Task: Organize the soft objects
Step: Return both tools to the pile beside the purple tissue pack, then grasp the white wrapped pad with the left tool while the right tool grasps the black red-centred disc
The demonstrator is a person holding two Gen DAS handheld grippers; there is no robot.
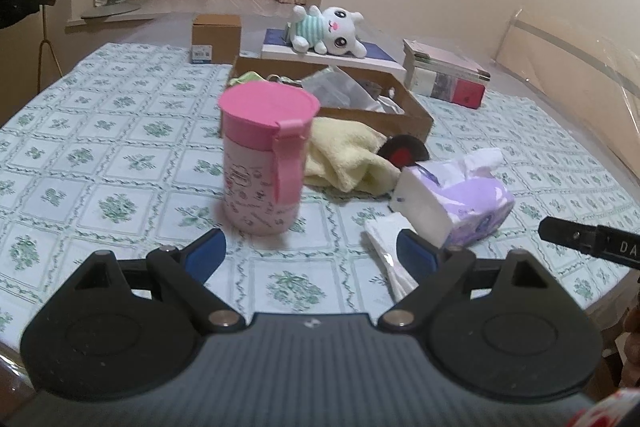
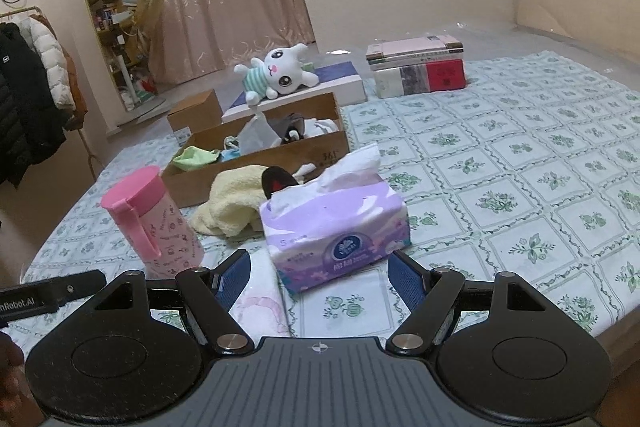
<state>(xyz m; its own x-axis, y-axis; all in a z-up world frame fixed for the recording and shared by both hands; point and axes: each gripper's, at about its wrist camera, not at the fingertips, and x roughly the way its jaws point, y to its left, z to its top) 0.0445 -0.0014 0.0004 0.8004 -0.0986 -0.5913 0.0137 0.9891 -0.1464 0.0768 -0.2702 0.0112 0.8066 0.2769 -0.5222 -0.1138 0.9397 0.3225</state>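
A yellow towel [image 1: 344,159] lies crumpled on the table in front of a cardboard box [image 1: 416,115] that holds soft items. It also shows in the right wrist view [image 2: 232,199], with the box [image 2: 280,155] behind it. A white plush bunny [image 1: 332,31] lies on a flat white box behind; the right wrist view shows it too [image 2: 276,75]. A purple tissue pack [image 1: 456,203] [image 2: 336,223] lies near both grippers. My left gripper [image 1: 312,251] is open and empty, short of a pink cup [image 1: 264,155]. My right gripper [image 2: 320,267] is open and empty, just short of the tissue pack.
The pink cup [image 2: 156,223] stands left of the towel. A dark round item with red [image 1: 404,151] lies beside the towel. Stacked books [image 2: 420,71] sit at the back right, a small carton [image 1: 216,39] at the back left. Loose tissues [image 1: 388,259] lie by the pack.
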